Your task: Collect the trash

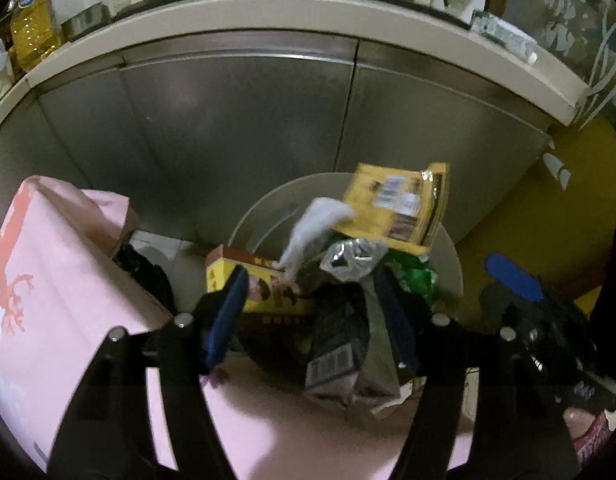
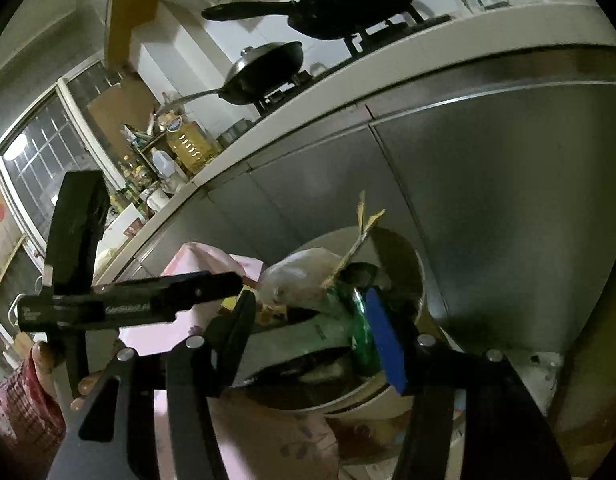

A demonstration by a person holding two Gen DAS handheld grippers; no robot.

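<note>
- Trash bin [image 1: 454, 256], heaped with wrappers, straight ahead of both claws, against the steel cabinet [image 1: 236, 128].
- Left gripper [image 1: 316, 316] spread wide, holding nothing, just above the heap.
- Yellow box [image 1: 264, 288] beside its left finger; yellow packet [image 1: 396, 200] and white scrap [image 1: 312, 228] farther ahead.
- Right gripper [image 2: 320, 340] wide open too, empty; green wrapper [image 2: 360, 332] against its blue-padded finger.
- Pink bag [image 1: 60, 272] off to the left.

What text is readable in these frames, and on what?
None readable.
Yellow box: white label and barcode, blurred.
Dark packet: barcode, no legible digits.
Left tool body: pale lettering, too smeared.
Oil bottle: blue badge, too small.
</note>
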